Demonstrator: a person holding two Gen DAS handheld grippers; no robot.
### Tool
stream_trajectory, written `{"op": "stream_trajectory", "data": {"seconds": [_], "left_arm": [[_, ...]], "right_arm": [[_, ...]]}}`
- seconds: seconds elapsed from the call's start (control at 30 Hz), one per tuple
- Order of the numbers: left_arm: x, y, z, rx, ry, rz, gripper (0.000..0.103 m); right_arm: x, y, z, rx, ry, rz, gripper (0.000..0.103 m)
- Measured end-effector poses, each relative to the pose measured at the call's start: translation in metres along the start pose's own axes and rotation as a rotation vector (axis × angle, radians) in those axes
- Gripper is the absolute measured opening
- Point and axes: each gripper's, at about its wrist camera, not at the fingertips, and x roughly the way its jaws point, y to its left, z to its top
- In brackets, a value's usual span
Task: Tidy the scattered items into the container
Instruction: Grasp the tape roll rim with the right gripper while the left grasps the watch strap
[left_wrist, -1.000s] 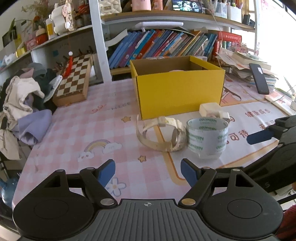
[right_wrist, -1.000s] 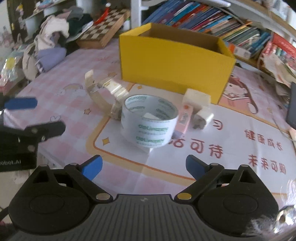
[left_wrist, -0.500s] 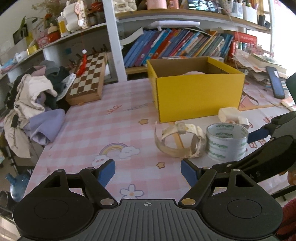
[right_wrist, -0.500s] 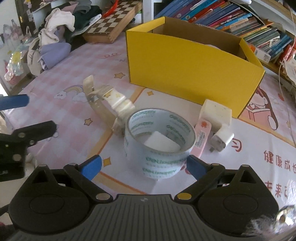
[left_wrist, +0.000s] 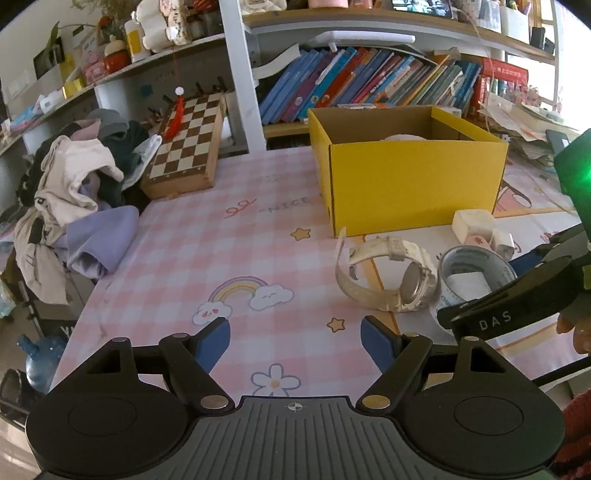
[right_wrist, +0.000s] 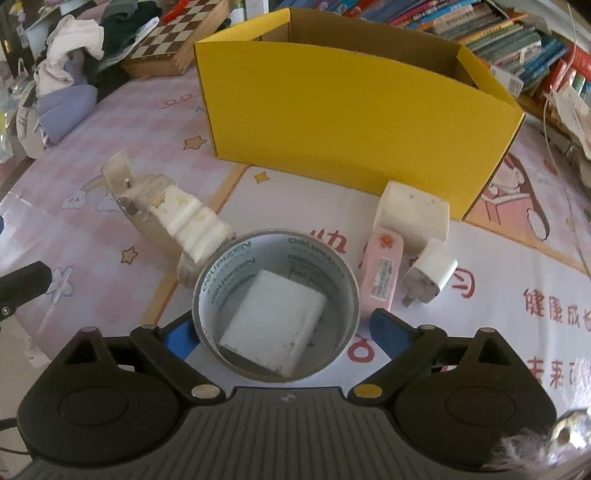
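Cardboard makes up the yellow box (right_wrist: 351, 122) that is set on the desk (left_wrist: 221, 258), and something pale and round (left_wrist: 404, 137) can just be seen inside it, but what it is cannot be told. Close in front of the box, a roll of tape (right_wrist: 275, 308) is stood on its side ring, and a white block (right_wrist: 273, 321) is held inside the ring. The right hand-held gripper (right_wrist: 275, 332) is pointed down over the roll, with one blue finger on each side; its jaws are closing, but the roll is not yet seen to be squeezed. The left hand-held gripper (left_wrist: 295, 341) is held spread wide above the pink checked cloth, with nothing between its fingers. A white watch (left_wrist: 384, 275) is touching the roll on one side. On the other side a pink eraser (right_wrist: 382, 273), a white plug (right_wrist: 430, 275) and a white cube (right_wrist: 413, 214) are lying close together. A chessboard (left_wrist: 186, 147), a heap of clothes (left_wrist: 74, 192) and rows of books (left_wrist: 369, 85) are seen further back.
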Motion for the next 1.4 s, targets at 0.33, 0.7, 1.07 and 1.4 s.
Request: {"op": "stream_trajectory", "data": {"seconds": [0.33, 0.7, 1.07, 1.4], "left_arm": [[0.009, -0.011, 0.004, 0.01, 0.004, -0.043, 0.08], [0.034, -0.024, 0.009, -0.024, 0.029, -0.097, 0.08], [0.051, -0.052, 0.024, 0.029, -0.008, -0.186, 0.08], [0.071, -0.067, 0.031, 0.05, 0.011, -0.22, 0.05]], "right_arm": [[-0.01, -0.011, -0.004, -0.003, -0.026, -0.008, 0.082], [-0.024, -0.031, -0.013, -0.018, -0.06, -0.067, 0.082], [-0.023, -0.057, -0.016, 0.005, -0.044, -0.127, 0.082], [-0.022, -0.072, -0.019, 0.009, -0.03, -0.121, 0.082]]}}
